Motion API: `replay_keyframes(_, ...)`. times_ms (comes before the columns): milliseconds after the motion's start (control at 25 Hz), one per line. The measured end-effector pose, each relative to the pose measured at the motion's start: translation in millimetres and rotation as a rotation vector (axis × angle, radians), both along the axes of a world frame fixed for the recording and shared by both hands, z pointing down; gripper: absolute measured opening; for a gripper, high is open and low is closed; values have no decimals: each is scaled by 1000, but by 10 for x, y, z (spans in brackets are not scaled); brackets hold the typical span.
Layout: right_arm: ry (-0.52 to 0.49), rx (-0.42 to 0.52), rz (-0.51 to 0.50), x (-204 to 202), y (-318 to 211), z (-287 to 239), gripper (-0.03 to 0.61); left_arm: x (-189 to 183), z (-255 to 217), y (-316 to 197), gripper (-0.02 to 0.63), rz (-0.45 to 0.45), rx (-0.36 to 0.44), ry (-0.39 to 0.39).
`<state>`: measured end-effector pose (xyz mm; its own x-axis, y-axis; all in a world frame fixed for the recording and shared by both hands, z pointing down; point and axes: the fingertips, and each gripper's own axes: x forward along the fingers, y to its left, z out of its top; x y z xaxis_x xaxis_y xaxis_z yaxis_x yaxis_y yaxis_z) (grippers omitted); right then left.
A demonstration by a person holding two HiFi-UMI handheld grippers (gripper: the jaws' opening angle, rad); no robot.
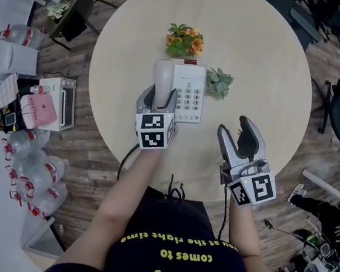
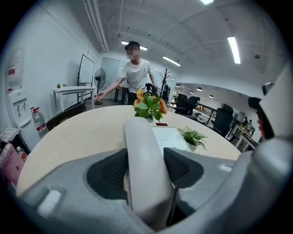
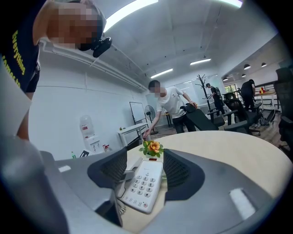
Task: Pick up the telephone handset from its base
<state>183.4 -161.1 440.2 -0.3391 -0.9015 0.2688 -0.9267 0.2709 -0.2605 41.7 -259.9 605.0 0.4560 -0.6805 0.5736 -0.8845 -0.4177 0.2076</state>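
Telephone handset [image 1: 164, 78] – smooth, pale grey plastic, a long rounded bar – lies in its cradle along the left side of the base [image 1: 188, 93], near the middle of the round counter [image 1: 259, 61]. The base is a white wedge with a keypad [image 1: 185, 100] of small grey buttons; their print is too small to read, as is the red label at its far edge. Beyond the base sits a pot of orange flowers [image 1: 185, 40], and just beside its right edge a small green plant [image 1: 219, 81]. The counter top is matte and cream-coloured.

Readable writing is scarce: yellow letters on the person's dark T-shirt [image 1: 171, 254], seen upside down from the head view, give "Everything comes to" and "right time". A pink box [image 1: 38, 111] on the shelf at left shows a cross mark.

The left gripper [image 1: 160, 97] slopes down over the near end of the handset, the bare forearm reaching in from lower left. Its fingers [image 2: 110, 171], grey shells with dark ribbed pads, are closed on the handset, one pad against each flank.

The right gripper [image 1: 235, 132] hovers near the counter's near edge, well apart from the phone and pointing almost level toward it. Its fingers [image 3: 183, 171] stand wide with nothing held – only the distant phone shows through the gap. Each gripper carries a cube of black-and-white square markers.
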Motion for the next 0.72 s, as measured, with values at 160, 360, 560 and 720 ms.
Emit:
replay_keyframes(160, -2, 0, 3, 18, 18, 0, 257, -9, -6, 7, 247, -8, -11, 26)
replay_keyframes(360, 14, 22, 18, 57, 52, -48, 229, -45, -61, 43, 239, 1, 0, 21)
replay_keyframes(560, 14, 22, 16, 62, 63, -61, 196, -93, -104, 101, 236, 6, 4, 23)
replay_keyframes(720, 20, 24, 37, 94, 82, -69, 137, -88, -161, 132, 233, 15, 22, 20)
